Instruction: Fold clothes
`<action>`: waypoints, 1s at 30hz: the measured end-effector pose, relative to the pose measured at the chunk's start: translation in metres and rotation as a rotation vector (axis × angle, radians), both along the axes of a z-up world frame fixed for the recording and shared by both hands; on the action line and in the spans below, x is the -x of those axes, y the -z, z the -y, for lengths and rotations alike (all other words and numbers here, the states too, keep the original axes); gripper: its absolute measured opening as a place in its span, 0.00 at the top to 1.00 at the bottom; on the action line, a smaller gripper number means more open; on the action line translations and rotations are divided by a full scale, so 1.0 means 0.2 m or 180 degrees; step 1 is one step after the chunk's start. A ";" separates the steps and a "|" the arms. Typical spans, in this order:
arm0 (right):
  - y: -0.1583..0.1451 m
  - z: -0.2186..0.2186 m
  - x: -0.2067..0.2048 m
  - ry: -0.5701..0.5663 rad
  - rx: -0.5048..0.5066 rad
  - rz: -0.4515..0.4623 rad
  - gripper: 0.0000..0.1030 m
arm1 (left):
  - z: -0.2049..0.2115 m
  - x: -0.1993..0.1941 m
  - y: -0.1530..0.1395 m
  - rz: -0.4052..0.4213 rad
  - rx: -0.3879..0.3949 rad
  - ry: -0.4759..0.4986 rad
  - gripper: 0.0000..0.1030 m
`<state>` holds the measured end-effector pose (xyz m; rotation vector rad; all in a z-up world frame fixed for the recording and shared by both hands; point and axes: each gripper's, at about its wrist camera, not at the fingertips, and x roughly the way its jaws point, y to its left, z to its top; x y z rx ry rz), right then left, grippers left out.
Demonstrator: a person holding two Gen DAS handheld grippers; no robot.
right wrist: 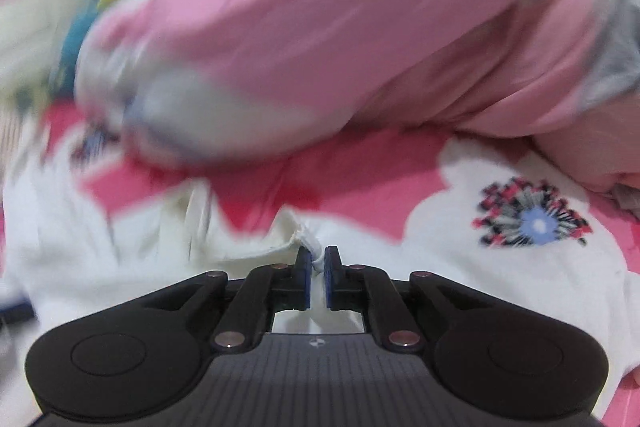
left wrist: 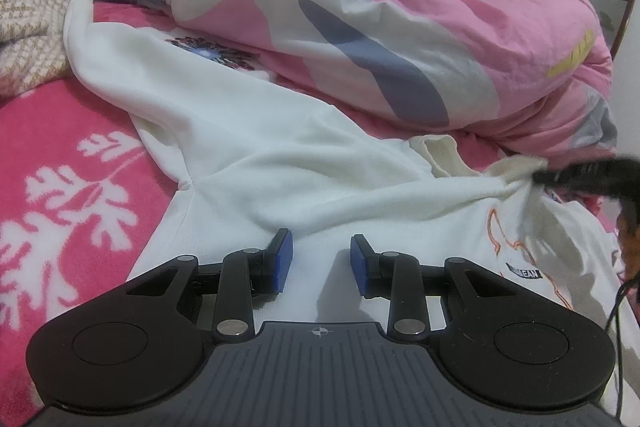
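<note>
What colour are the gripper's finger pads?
Blue pads, seen best in the left wrist view.

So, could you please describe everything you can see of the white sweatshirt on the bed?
The white sweatshirt is soft, fleecy-looking knit, spread rumpled across a pink blanket with white leaf shapes. Its sleeves bear a round dark-and-blue burst print; an orange outline drawing with a small black label marks its front. A pink patterned quilt lies against its far edge. The right gripper is shut on a bunched fold of it; the left gripper hovers open above it.
</note>
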<state>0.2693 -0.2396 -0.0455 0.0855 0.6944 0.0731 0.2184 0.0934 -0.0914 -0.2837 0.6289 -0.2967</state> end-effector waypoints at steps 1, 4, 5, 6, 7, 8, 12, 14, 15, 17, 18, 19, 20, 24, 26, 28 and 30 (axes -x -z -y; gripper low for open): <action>-0.02 0.04 -0.01 0.0070 -0.0087 0.0033 0.93 | 0.00 0.00 0.00 0.0001 -0.0003 0.0001 0.69; -0.01 0.15 -0.09 0.0297 -0.0489 -0.0131 0.91 | 0.00 0.00 0.00 0.0001 -0.0012 0.0002 0.69; 0.03 0.18 -0.13 0.0368 -0.0614 -0.0297 0.88 | 0.00 0.00 0.00 0.0001 -0.0013 0.0001 0.69; 0.07 0.22 -0.15 0.0476 -0.0726 -0.0452 0.81 | 0.00 0.00 0.00 0.0000 -0.0004 0.0001 0.69; 0.10 0.26 -0.17 0.0584 -0.0839 -0.0606 0.71 | 0.00 0.00 0.00 -0.0001 0.0005 0.0000 0.69; 0.13 0.29 -0.19 0.0688 -0.0956 -0.0727 0.69 | -0.01 0.00 0.00 -0.0003 0.0015 0.0001 0.69; 0.01 0.25 -0.08 0.0726 -0.1048 -0.0408 0.69 | 0.00 0.00 0.00 -0.0003 0.0005 0.0000 0.69; -0.08 0.12 -0.03 0.0458 -0.0821 -0.0181 0.69 | 0.00 0.00 0.00 0.0000 0.0004 -0.0001 0.69; -0.09 0.04 -0.04 0.0180 -0.0818 -0.0224 0.69 | 0.00 0.00 0.00 0.0001 0.0021 -0.0003 0.69; -0.11 -0.14 -0.07 -0.0376 -0.0809 -0.0310 0.69 | -0.01 0.01 0.00 0.0014 0.0063 -0.0004 0.69; -0.11 -0.22 -0.09 -0.0633 -0.0796 -0.0358 0.69 | -0.02 0.01 -0.01 0.0027 0.0087 -0.0003 0.69; -0.08 -0.30 -0.12 -0.0792 -0.0750 -0.0431 0.69 | -0.02 0.02 -0.01 0.0099 0.0125 0.0021 0.69; -0.05 -0.38 -0.15 -0.0930 -0.0695 -0.0498 0.69 | -0.03 0.03 -0.02 0.0171 0.0163 0.0045 0.69; 0.09 -0.50 -0.27 -0.0946 -0.0527 -0.0767 0.69 | -0.02 0.06 -0.04 0.0341 0.0227 0.0138 0.68; 0.12 -0.49 -0.21 -0.0939 -0.0605 -0.0982 0.69 | -0.02 0.05 -0.04 0.0298 0.0211 0.0120 0.68; 0.12 -0.49 -0.09 -0.1031 -0.0630 -0.1023 0.70 | -0.02 0.03 -0.03 0.0189 0.0225 0.0086 0.68; 0.16 -0.48 0.01 -0.1072 -0.0560 -0.1043 0.71 | -0.02 0.01 -0.01 0.0085 0.0210 0.0060 0.68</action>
